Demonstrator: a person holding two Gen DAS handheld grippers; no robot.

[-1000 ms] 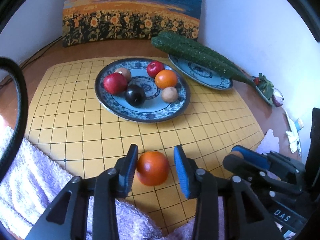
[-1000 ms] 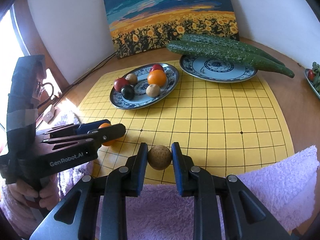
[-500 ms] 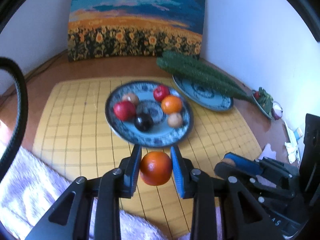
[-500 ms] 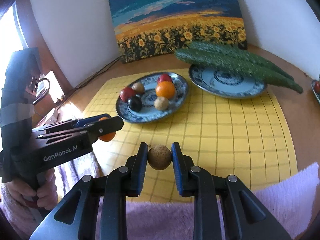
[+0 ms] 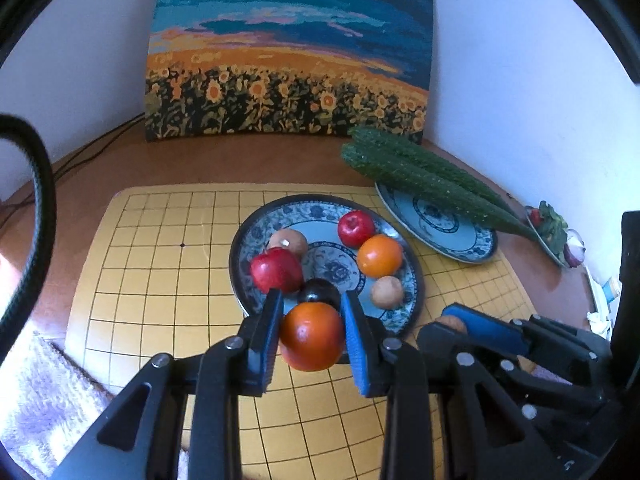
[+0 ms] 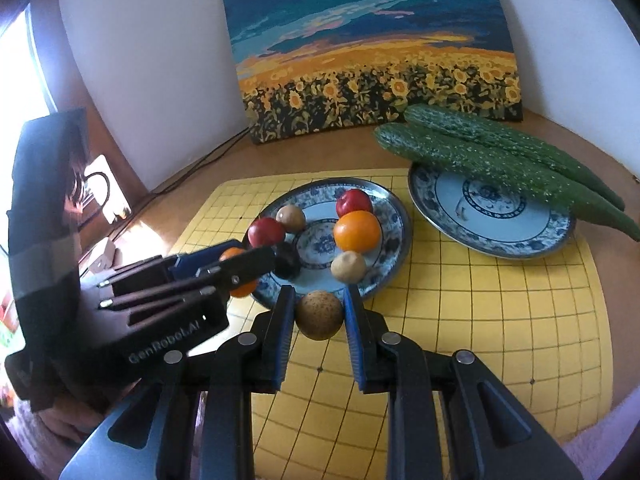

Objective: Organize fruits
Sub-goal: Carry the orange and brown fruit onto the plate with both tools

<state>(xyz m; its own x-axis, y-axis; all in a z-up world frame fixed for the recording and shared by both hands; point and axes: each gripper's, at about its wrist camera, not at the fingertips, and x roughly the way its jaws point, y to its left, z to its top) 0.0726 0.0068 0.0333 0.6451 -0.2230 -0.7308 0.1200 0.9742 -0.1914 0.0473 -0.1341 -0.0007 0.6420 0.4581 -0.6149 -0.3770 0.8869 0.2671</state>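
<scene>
My left gripper (image 5: 312, 330) is shut on a red-orange round fruit (image 5: 313, 337), held just above the near rim of the blue patterned fruit plate (image 5: 256, 226). On that plate lie two red fruits (image 5: 276, 269), an orange (image 5: 379, 255), a dark plum (image 5: 319, 291) and two brown fruits. In the right wrist view my right gripper (image 6: 319, 314) is shut on a brown speckled round fruit (image 6: 319, 314), also at the plate's near rim (image 6: 394, 216). The left gripper (image 6: 240, 266) shows there from the side, over the plate's left edge.
A second blue plate (image 6: 492, 236) to the right carries two long cucumbers (image 6: 500, 164). Both plates stand on a yellow grid mat (image 6: 480, 308). A sunflower painting (image 6: 380, 92) leans on the back wall. Purple towel (image 5: 36, 404) covers the near table edge. A small dish of vegetables (image 5: 554, 228) sits far right.
Both grippers have moved forward and slightly up toward the fruit plate, each still holding its fruit. The plate now looks larger and closer in both views.
</scene>
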